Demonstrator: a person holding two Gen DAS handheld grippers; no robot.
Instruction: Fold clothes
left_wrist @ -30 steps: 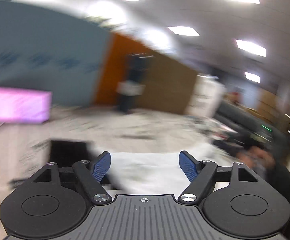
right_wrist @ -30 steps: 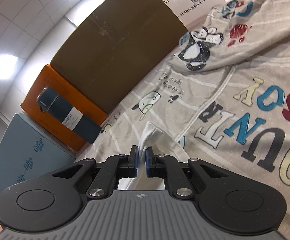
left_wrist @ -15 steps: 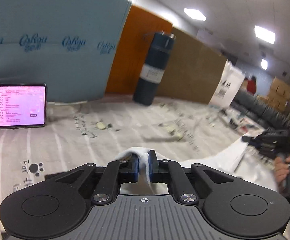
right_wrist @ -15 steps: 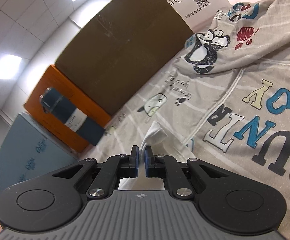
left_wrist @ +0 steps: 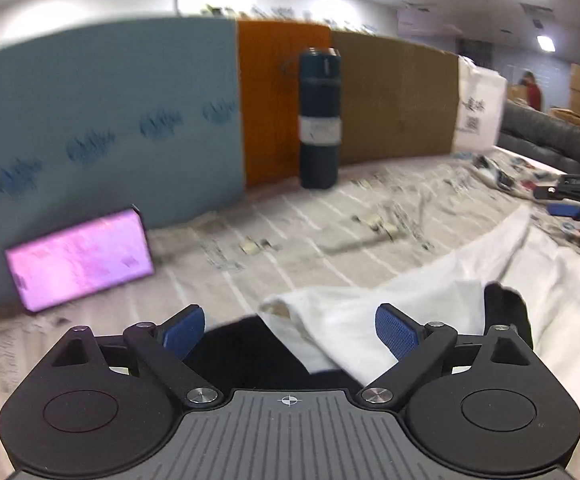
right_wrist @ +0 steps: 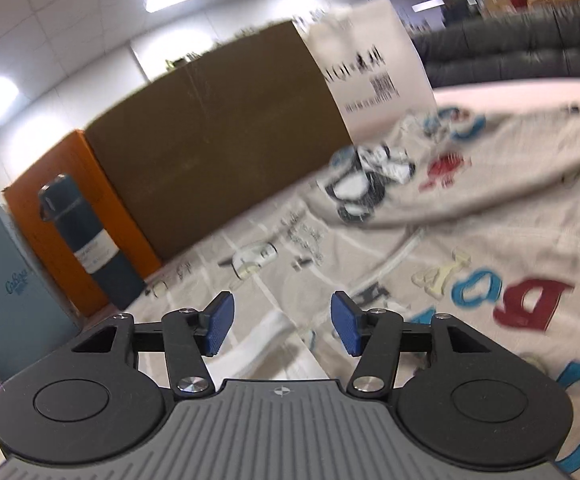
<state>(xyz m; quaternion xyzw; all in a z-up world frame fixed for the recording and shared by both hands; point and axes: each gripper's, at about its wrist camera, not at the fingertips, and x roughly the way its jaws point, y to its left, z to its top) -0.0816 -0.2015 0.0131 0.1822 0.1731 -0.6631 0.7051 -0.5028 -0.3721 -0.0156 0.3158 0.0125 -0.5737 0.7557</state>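
Note:
A white garment (left_wrist: 429, 292) lies crumpled on the printed cloth, with a black piece (left_wrist: 250, 356) partly under its near end. My left gripper (left_wrist: 290, 332) hovers just over that end with its jaws opening wide; the white fabric lies between the blue pads, and neither presses on it. In the right wrist view my right gripper (right_wrist: 282, 328) is also opening, and a white strip of the garment (right_wrist: 266, 340) lies loose on the cloth below the gap. The right gripper's fingers (left_wrist: 565, 210) show at the left view's far right edge, above the garment's far end.
The table cover (right_wrist: 469, 264) is a beige cloth with coloured letters and cartoon animals. At the back stand a blue board (left_wrist: 102, 120), an orange board (left_wrist: 274, 104), a brown cardboard sheet (right_wrist: 210, 160) and a dark blue bottle (left_wrist: 318, 120). A phone (left_wrist: 78, 258) with a pink screen leans at the left.
Both grippers were shut on pinches of white fabric half a second ago; now both have let go and their jaws stand apart. The cloth has dropped onto the table.

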